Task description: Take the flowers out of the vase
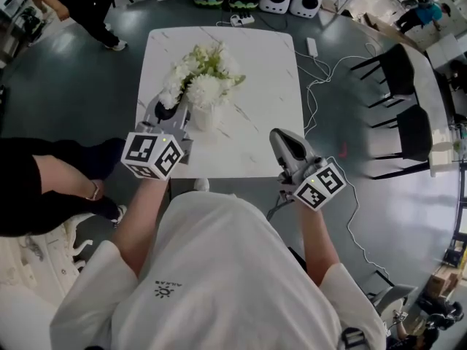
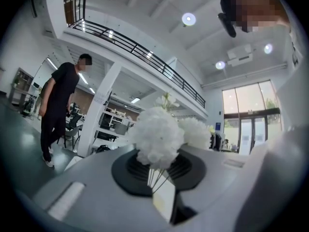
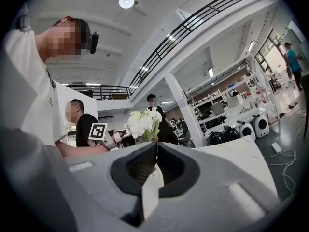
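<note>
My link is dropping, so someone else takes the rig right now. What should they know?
The left gripper has its jaws nearly together around thin stems of the flowers; it looks like a grip.
The right gripper is shut and empty, over the near edge of the table, apart from the vase.
The flowers stand in the vase, mid-table.
Done: nothing is out yet.
Left to do: lift the flowers out.

right gripper (image 3: 155, 148): jaws together, empty | flowers (image 3: 142, 122): white, beyond tips | left gripper (image 3: 120, 136): beside flowers
</note>
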